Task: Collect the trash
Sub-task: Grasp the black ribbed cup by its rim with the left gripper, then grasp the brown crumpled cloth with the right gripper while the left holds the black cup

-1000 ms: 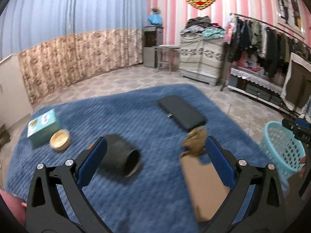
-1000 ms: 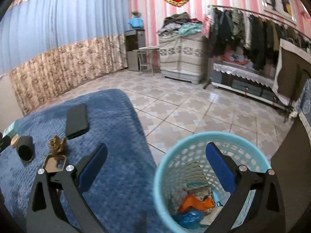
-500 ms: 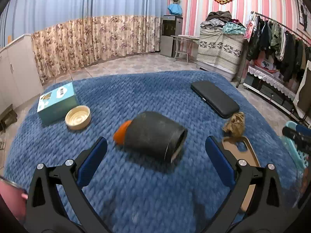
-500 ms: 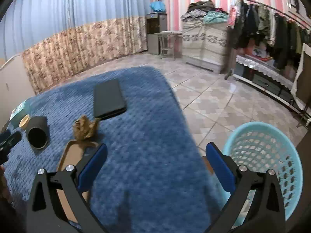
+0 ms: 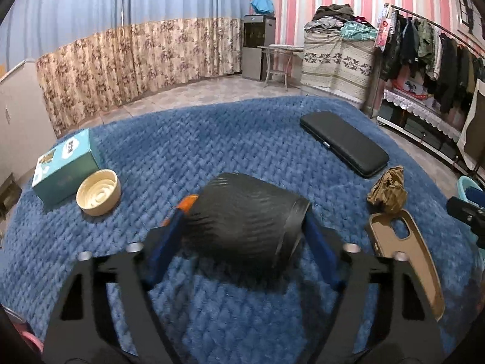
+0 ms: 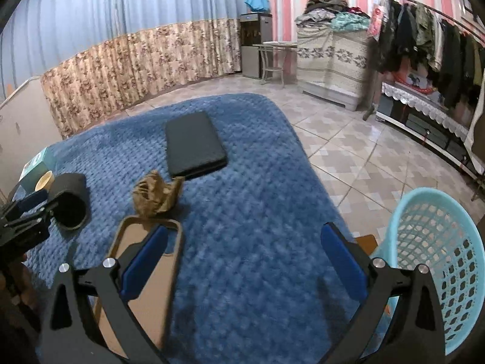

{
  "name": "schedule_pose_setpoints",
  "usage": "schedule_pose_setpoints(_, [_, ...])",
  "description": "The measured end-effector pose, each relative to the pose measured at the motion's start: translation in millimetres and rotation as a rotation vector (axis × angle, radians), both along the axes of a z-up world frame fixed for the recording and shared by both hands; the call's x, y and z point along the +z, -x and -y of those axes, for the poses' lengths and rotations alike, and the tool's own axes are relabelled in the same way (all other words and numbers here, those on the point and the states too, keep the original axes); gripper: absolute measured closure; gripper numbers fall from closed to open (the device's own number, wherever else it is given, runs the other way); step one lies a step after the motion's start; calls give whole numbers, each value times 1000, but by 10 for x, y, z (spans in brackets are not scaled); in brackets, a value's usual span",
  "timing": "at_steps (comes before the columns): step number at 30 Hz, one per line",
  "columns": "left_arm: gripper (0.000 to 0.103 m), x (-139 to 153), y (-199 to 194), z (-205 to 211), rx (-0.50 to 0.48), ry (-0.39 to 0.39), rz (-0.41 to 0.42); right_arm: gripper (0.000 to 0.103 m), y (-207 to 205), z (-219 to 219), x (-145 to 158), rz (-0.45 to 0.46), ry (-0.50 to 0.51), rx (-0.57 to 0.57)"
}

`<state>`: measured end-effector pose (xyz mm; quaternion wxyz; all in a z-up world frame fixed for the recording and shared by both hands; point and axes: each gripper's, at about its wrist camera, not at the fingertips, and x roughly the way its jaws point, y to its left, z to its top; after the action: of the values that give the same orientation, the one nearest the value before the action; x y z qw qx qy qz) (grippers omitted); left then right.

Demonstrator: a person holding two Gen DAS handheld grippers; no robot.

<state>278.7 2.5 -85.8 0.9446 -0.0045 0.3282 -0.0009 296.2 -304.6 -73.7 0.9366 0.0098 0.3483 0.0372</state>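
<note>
A black paper cup lies on its side on the blue rug, with something orange behind it. My left gripper has closed in on the cup, its blue fingers touching both sides. The cup also shows in the right wrist view. A crumpled brown paper lies beside a tan phone case. My right gripper is open and empty above the rug, left of the light blue basket.
A black flat case lies at the rug's far right. A teal box and a small cream bowl sit at the left. Tiled floor, a clothes rack and a covered cabinet stand beyond.
My left gripper moved forward to the black cup and its fingers closed onto it. My right gripper swung left, away from the basket, toward the rug.
</note>
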Motion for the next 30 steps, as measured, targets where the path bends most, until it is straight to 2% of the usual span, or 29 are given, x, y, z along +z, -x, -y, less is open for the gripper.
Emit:
schedule_pose_setpoints(1, [43,17,25,-21,-16,11,5,4,-3,-71,-8,4,12,13])
schedule_pose_setpoints(4, [57,68,138,-93,-56,26,27,4,-27,-235,-32,10,37,42])
schedule_pose_setpoints(9, [72,101,398,-235,-95,43,45,4,-66,-460,-54,9,56,91])
schedule_pose_setpoints(11, [73,79,466,-299,-91,53,30,4,-95,-546,-54,12,65,105])
schedule_pose_setpoints(15, [63,-4,597,-485,-38,89,-17,4,-199,-690,-61,5,61,129])
schedule_pose_setpoints(18, [35,-19,699,-538,-7,75,-16,4,-283,-782,-105,-2,84,134])
schedule_pose_setpoints(19, [29,-8,710,-539,3,68,-10,5,-311,-788,-118,-5,89,133])
schedule_pose_setpoints(20, [29,7,713,-542,10,69,-5,6,-343,-789,-134,-8,88,131])
schedule_pose_setpoints(21, [28,23,702,-540,14,75,-5,13,-372,-786,-145,-12,82,134])
schedule_pose_setpoints(22, [26,35,684,-539,20,87,-7,29,-382,-787,-153,-15,75,139])
schedule_pose_setpoints(25, [21,50,614,-492,34,106,-16,55,-416,-737,-168,-46,19,190])
schedule_pose_setpoints(26, [21,59,590,-467,33,113,-18,59,-400,-748,-173,-41,20,206])
schedule_pose_setpoints(30, [11,122,495,-289,36,127,1,61,-310,-707,-87,9,25,214])
